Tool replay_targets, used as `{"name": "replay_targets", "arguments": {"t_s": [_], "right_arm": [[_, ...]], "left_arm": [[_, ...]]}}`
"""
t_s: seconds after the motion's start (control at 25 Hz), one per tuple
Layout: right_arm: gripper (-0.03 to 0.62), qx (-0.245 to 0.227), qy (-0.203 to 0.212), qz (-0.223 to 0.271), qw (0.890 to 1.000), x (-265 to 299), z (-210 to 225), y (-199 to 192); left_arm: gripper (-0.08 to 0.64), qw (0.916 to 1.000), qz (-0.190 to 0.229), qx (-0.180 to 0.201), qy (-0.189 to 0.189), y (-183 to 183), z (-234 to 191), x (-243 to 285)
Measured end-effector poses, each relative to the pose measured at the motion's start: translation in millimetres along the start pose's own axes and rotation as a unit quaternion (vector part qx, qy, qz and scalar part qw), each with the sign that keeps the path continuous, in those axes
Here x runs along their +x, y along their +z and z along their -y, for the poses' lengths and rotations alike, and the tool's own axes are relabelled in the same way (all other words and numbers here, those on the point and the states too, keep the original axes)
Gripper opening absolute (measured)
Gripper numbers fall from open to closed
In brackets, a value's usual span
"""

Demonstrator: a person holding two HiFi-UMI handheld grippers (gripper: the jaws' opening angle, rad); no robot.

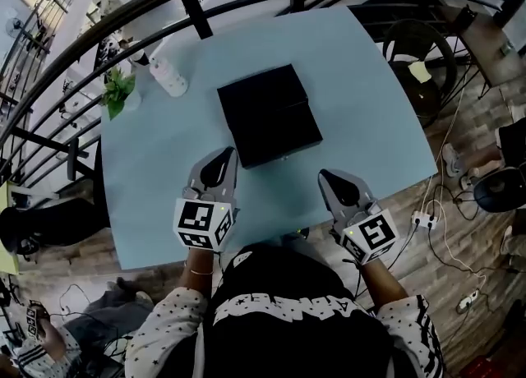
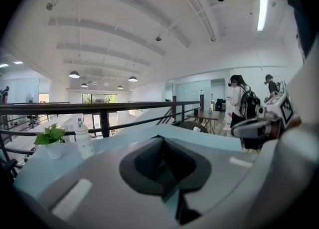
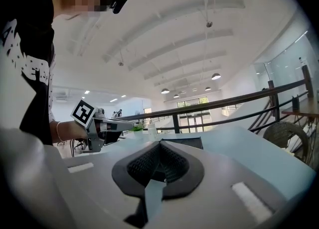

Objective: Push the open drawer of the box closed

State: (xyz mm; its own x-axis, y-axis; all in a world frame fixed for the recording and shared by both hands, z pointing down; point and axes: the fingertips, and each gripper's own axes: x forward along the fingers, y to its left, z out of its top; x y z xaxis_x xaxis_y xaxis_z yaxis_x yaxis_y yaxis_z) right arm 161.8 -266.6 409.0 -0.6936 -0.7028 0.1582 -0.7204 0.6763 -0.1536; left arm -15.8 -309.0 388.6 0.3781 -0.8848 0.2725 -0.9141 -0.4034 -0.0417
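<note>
Pale blue table [image 1: 164,163] | black box [image 1: 269,113] centre | left gripper [image 1: 223,157] clenched, empty | right gripper [image 1: 330,178] clenched, empty

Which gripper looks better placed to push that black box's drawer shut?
Probably the left gripper: its tip sits almost at the near edge of the black box; the right gripper lies off to its side.

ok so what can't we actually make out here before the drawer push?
- Black box, head view: seen mostly from above, so how far the drawer stands open is unclear.
- Box, left gripper view: hidden behind the left gripper itself.
- Box, right gripper view: only a sliver shows above the right gripper.
- Bottle label: too small to read in any view.
</note>
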Motion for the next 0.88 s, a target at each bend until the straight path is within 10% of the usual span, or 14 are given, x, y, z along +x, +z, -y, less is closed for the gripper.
{"name": "replay_targets", "arguments": {"t_s": [0.88], "right_arm": [[-0.006,0.014,-0.046,-0.088,0.995,97,11,-70]], "left_arm": [[0.0,0.9963,-0.074,-0.043,-0.006,-77,-88,87]]}}
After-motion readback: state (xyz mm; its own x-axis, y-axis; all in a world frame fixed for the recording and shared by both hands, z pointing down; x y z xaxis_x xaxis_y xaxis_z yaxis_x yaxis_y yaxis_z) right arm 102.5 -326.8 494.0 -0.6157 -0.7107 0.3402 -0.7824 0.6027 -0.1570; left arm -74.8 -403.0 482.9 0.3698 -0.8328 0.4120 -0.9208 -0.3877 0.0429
